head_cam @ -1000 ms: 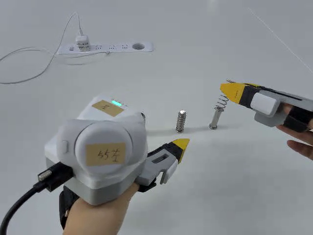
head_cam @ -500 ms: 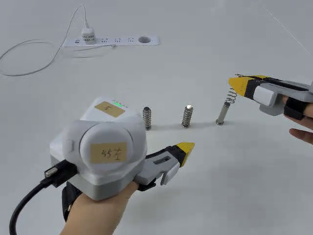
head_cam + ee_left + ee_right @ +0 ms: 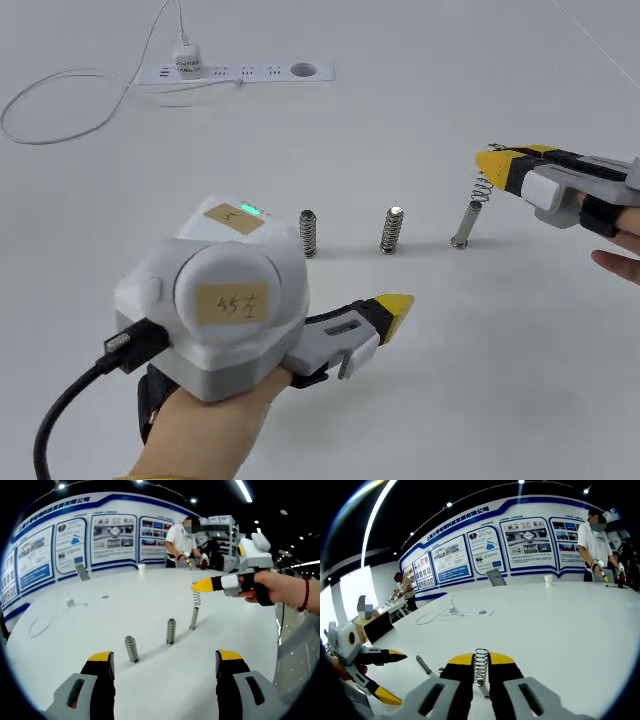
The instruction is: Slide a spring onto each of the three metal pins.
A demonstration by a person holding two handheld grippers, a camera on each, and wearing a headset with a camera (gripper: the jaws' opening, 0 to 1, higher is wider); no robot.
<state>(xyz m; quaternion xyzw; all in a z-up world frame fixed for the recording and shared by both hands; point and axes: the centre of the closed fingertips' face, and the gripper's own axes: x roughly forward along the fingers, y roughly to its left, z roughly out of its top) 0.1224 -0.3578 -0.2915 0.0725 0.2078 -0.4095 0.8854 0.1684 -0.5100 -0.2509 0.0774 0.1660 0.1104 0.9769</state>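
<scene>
Hardly anything has shifted in the last second. The spring [image 3: 483, 186] hangs at the same spot over the bare pin [image 3: 467, 222]. Only the end pin [image 3: 308, 233] looks different: it was hidden behind the left tongs [image 3: 165, 656] a second ago and now stands in plain sight in the head view.

The spring is pinched by its upper coils between the yellow tips of the right tongs [image 3: 495, 160], held by a hand [image 3: 267, 585]. It slants down so that its lower end meets the bare pin's top; whether it has slipped over the tip cannot be told. The bare pin stands on its flat head on the white surface [image 3: 430, 400]. Just beside it is the middle pin [image 3: 392, 230], already wearing a spring, and beyond that, in the same row, the end pin wears one too.

Nearer the person than the bare pin, off toward the end pin, the left tongs hover with jaws wide apart and nothing between them. On their back a tan sticker [image 3: 230, 305] carries handwriting that starts "55". A second sticker [image 3: 229, 219] on top is not legible, and a green light [image 3: 248, 211] glows beside it.

Well beyond the bare pin, at the far side of the surface, lies a power strip [image 3: 235, 72] with a white plug [image 3: 186, 55] and a looping cable [image 3: 60, 100]. Wall panels [image 3: 530, 535] farther off bear print too small to read.
</scene>
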